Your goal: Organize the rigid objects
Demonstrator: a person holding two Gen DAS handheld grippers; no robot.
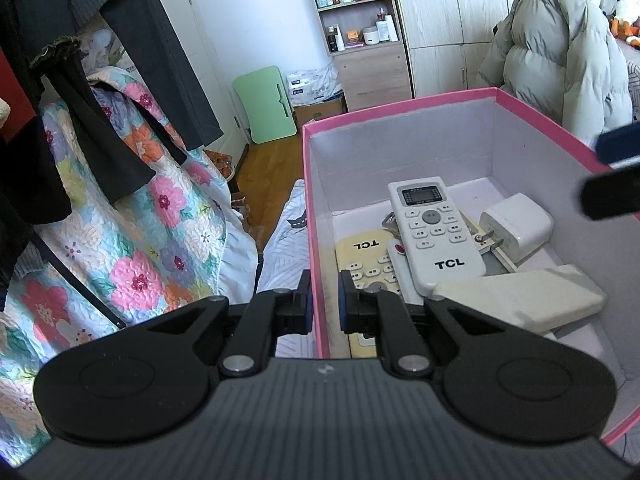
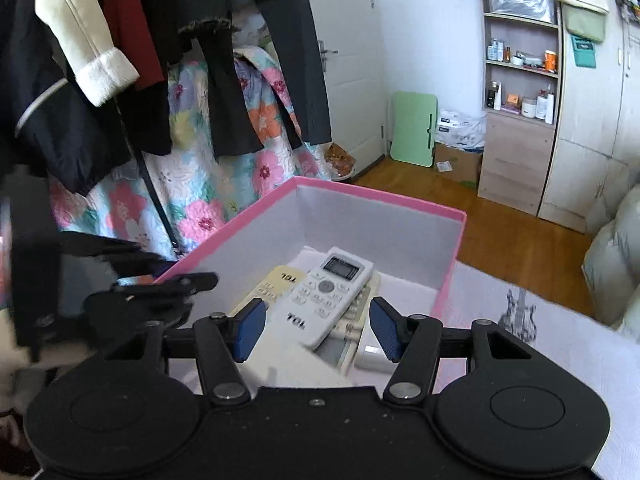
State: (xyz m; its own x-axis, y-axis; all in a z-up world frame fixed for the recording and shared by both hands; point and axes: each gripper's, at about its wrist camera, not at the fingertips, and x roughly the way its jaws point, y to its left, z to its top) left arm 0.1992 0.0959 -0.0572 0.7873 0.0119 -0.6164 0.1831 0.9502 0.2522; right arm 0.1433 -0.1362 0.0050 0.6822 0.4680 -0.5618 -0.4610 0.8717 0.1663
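A pink box (image 1: 400,110) with grey inner walls sits on the bed. In it lie a white TCL remote (image 1: 436,232), a yellowed TCL remote (image 1: 360,264), a white charger plug (image 1: 516,224) and a beige flat case (image 1: 520,300). My left gripper (image 1: 325,304) is shut on the box's left wall, one finger inside and one outside. My right gripper (image 2: 318,330) hovers open over the box's near end, above the white remote (image 2: 324,300), with nothing gripped. Its fingertips show at the right edge of the left wrist view, and the left gripper (image 2: 184,270) shows on the box rim (image 2: 380,196).
Dark clothes (image 2: 224,80) hang on a rack over a floral quilt (image 1: 132,240) at the left. A pale puffer jacket (image 1: 560,60) is heaped behind the box. Beyond it are a wooden floor (image 2: 500,236), a green folded table (image 2: 412,128) and a shelf unit (image 2: 520,80).
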